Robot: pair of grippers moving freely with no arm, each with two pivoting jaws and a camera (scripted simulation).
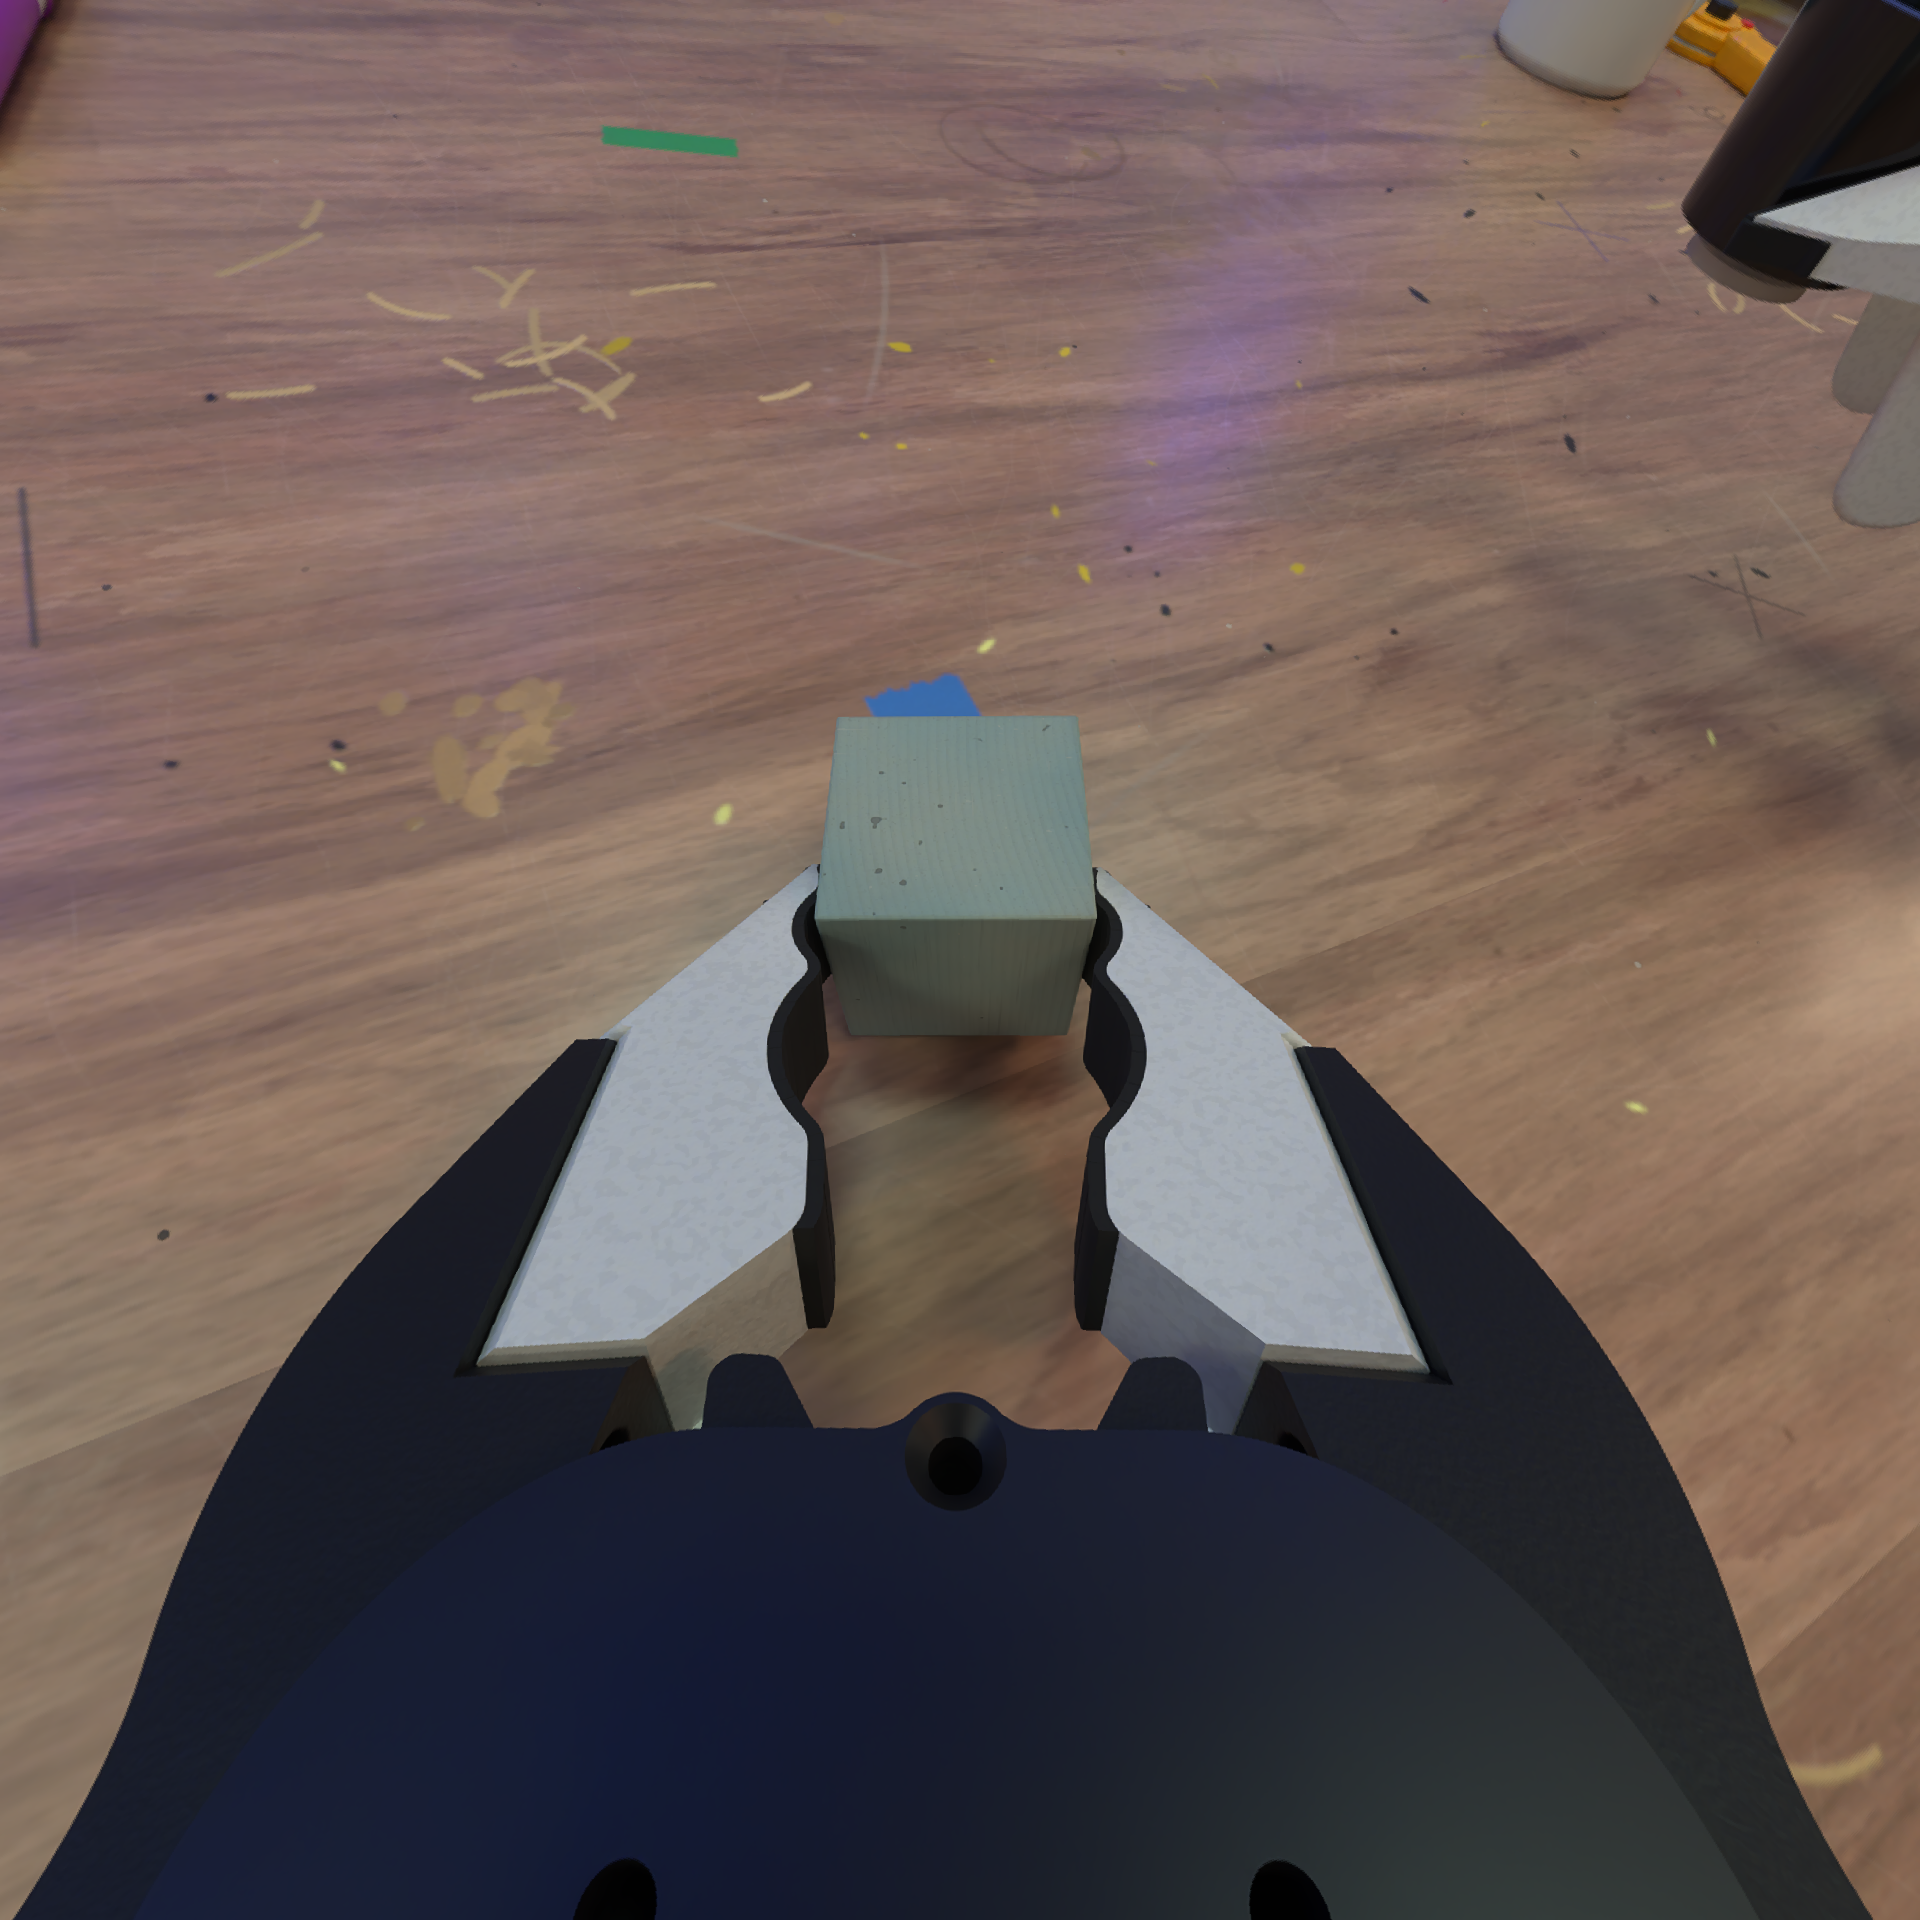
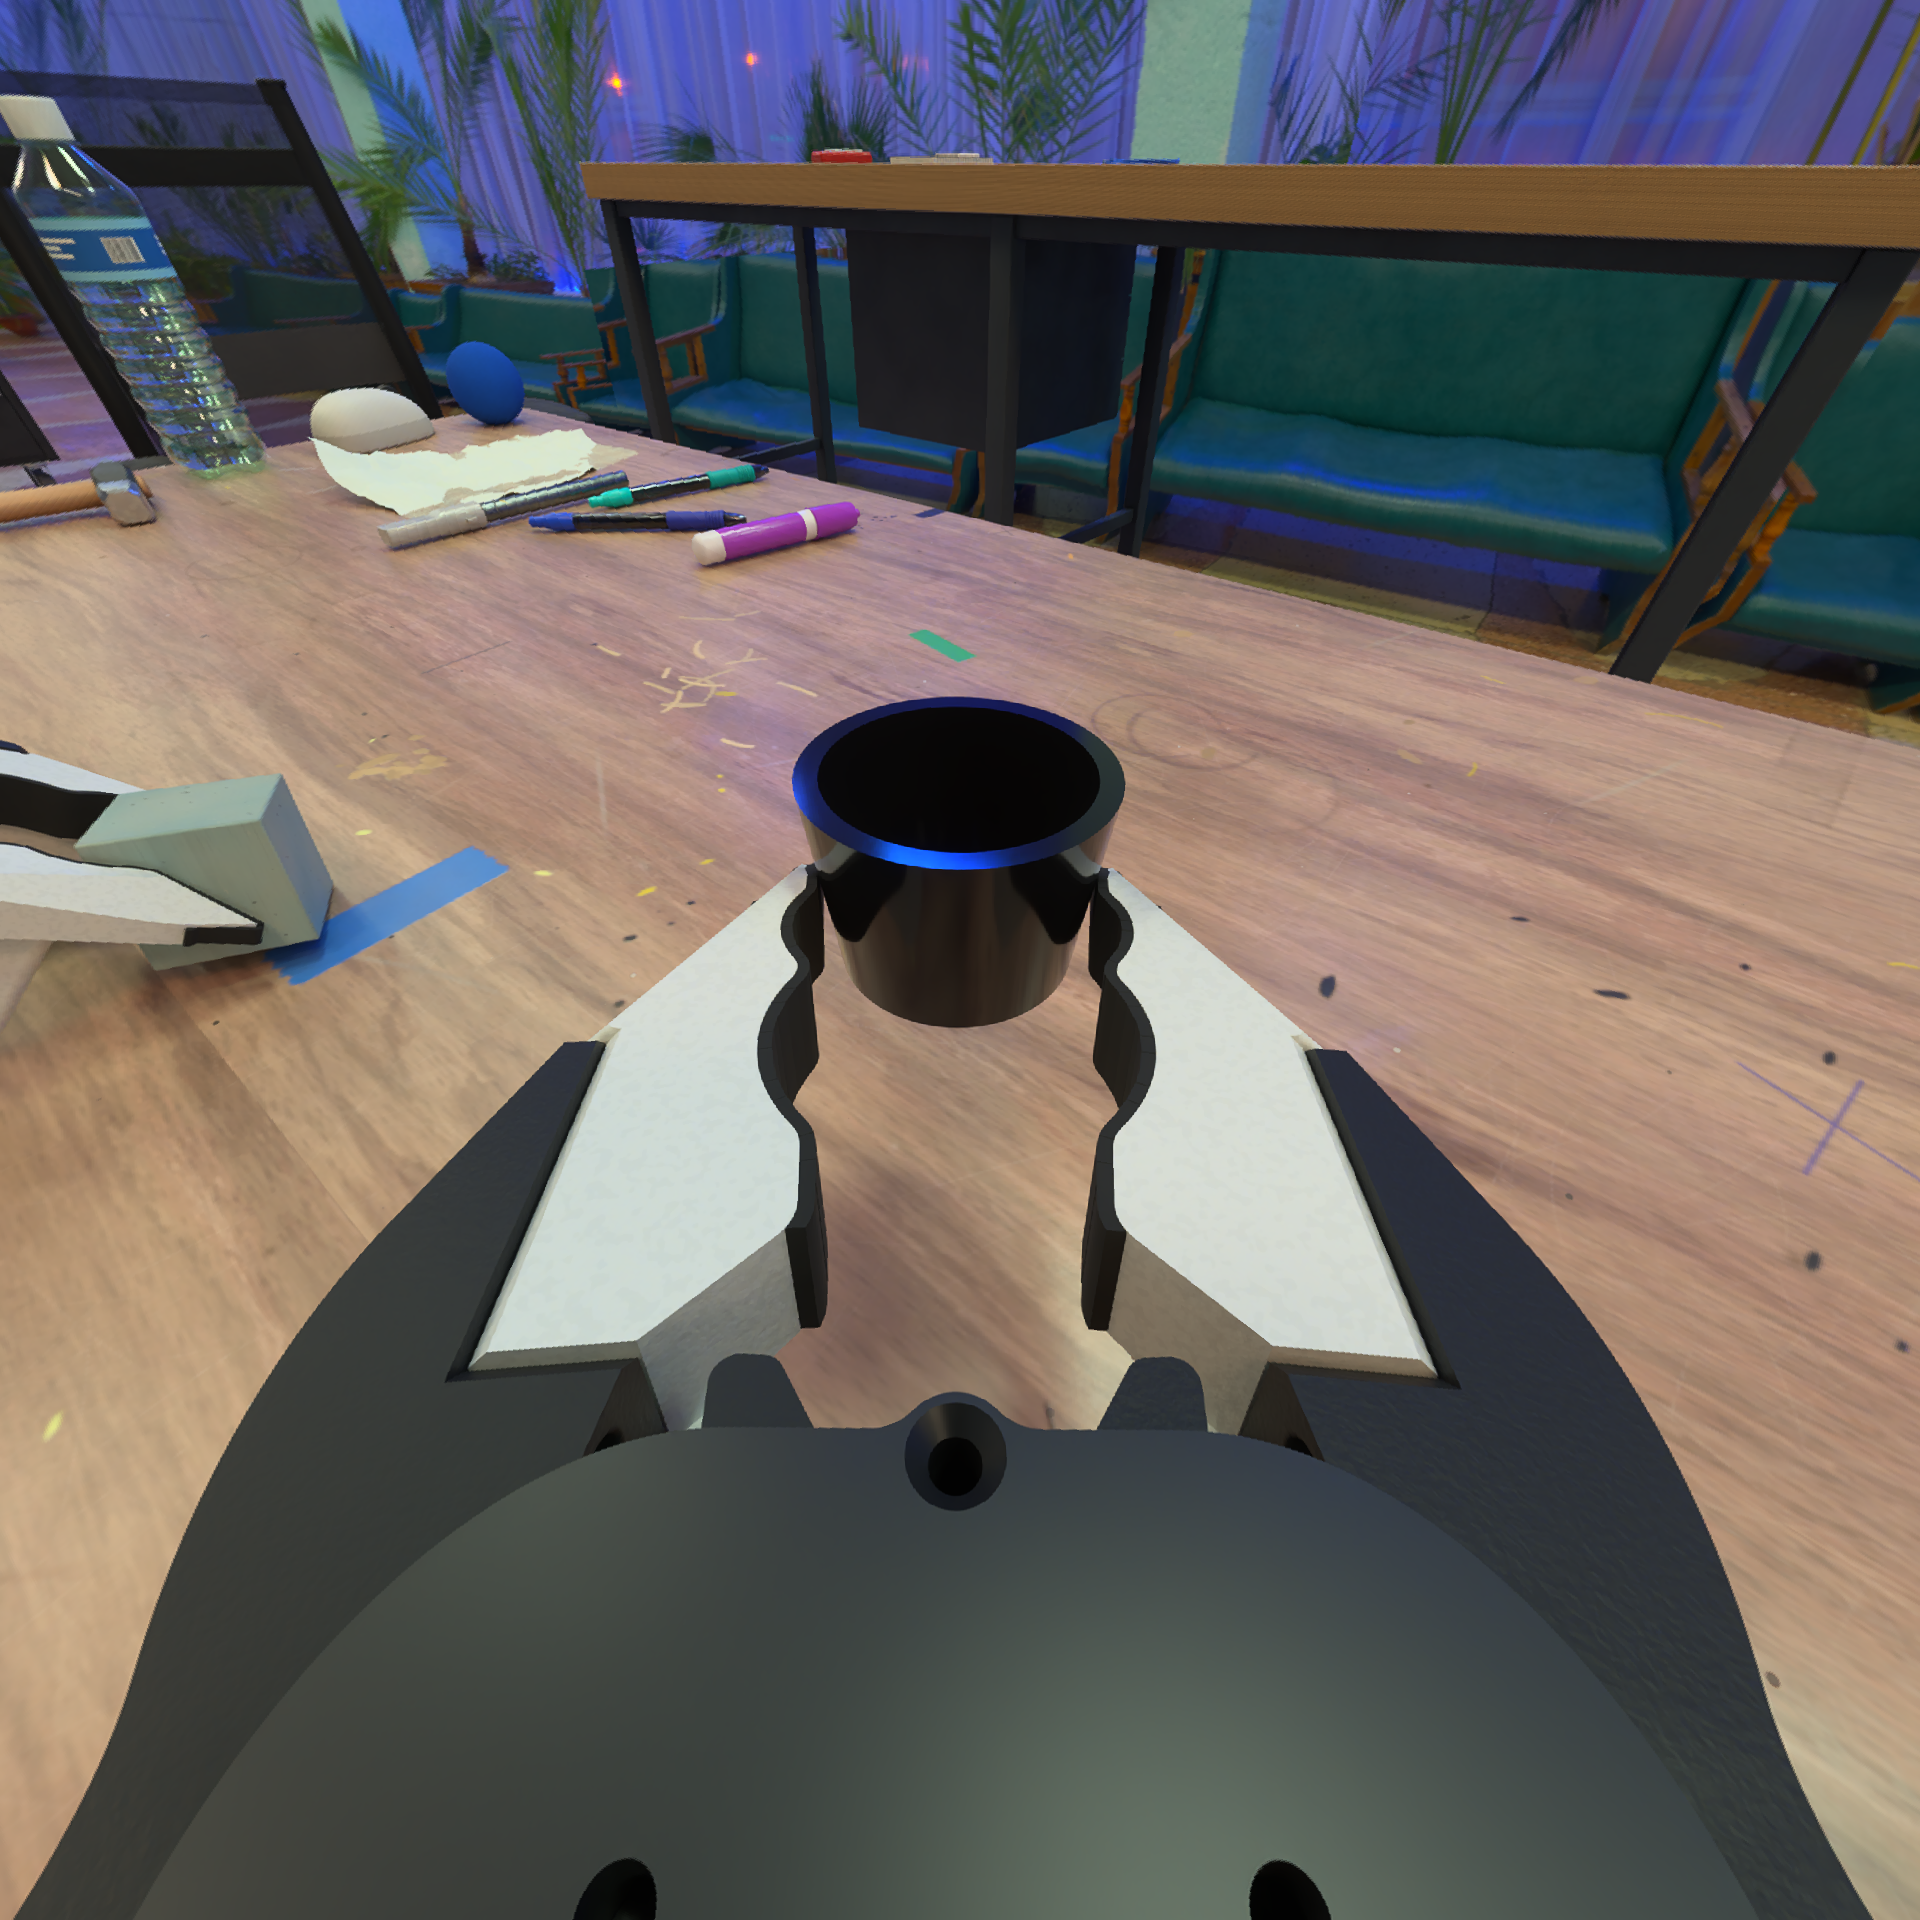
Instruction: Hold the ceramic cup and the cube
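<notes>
My left gripper (image 1: pixel 954 914) is shut on a pale grey-green cube (image 1: pixel 954 831), gripped at the fingertips just above the wooden table (image 1: pixel 416 935). The cube (image 2: pixel 223 862) and the left gripper (image 2: pixel 166 894) also show at the left of the right wrist view, over a strip of blue tape (image 2: pixel 395 909). My right gripper (image 2: pixel 954 904) is shut on a glossy black ceramic cup (image 2: pixel 954 925), held upright with its mouth up, off the table. The cup (image 1: pixel 1787 156) and the right gripper's fingers (image 1: pixel 1860 234) show at the top right of the left wrist view.
At the far left of the table lie a plastic water bottle (image 2: pixel 135 301), a hammer (image 2: pixel 83 497), torn paper (image 2: pixel 457 468), several markers (image 2: pixel 774 532), a white lump (image 2: pixel 369 418) and a blue ball (image 2: pixel 484 382). A white container (image 1: pixel 1579 42) stands at the top right. A second table (image 2: pixel 1247 197) and green benches stand beyond.
</notes>
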